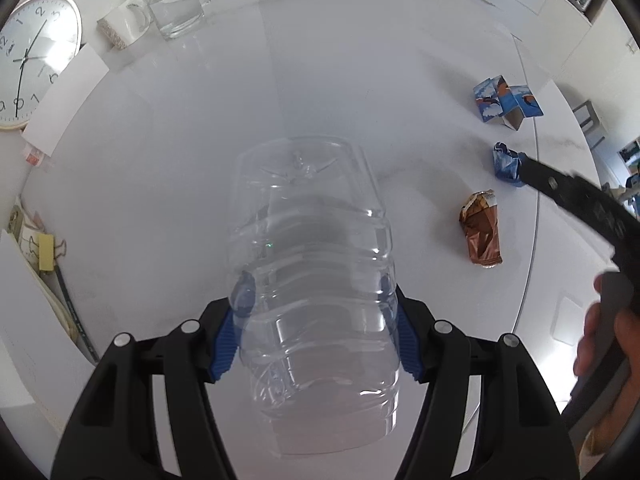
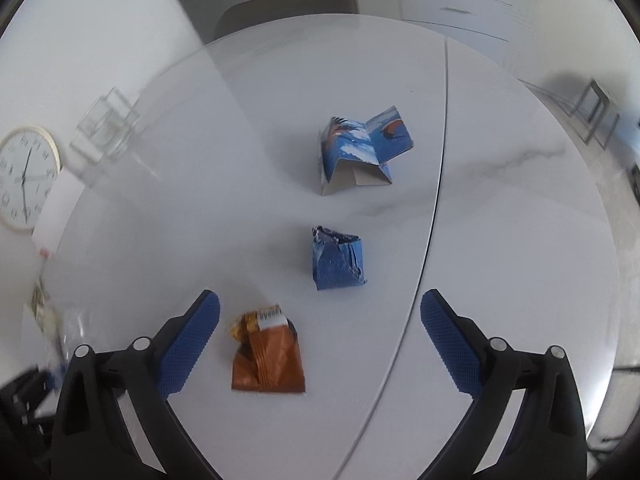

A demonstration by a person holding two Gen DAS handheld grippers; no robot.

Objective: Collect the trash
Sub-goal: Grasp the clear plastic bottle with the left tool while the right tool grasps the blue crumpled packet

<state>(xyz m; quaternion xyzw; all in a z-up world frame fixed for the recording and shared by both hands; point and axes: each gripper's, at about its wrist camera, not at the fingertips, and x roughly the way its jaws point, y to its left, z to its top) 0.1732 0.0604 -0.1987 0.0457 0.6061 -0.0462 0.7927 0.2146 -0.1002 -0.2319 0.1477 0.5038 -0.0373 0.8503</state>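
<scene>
My left gripper [image 1: 316,320] is shut on a clear, empty plastic bottle [image 1: 312,264]; its blue pads press the ribbed sides, and the bottle's base points down at the white table [image 1: 180,160]. My right gripper [image 2: 320,304] hangs open over the table with nothing between its pads. Just ahead of it lies a crumpled blue wrapper [image 2: 339,260]. A brown snack wrapper [image 2: 268,356] lies by its left finger. A flattened blue carton [image 2: 360,152] sits farther back. In the left wrist view, one right finger [image 1: 560,184] reaches to the blue wrapper [image 1: 506,164], near the brown wrapper [image 1: 482,232].
A wall clock [image 1: 28,60], a white mug [image 1: 124,24] and a glass of water [image 1: 176,4] stand at the table's far left. Papers and a yellow binder clip [image 1: 48,252] lie along the left edge. A seam [image 2: 436,200] crosses the tabletop. A chair [image 2: 288,4] stands beyond.
</scene>
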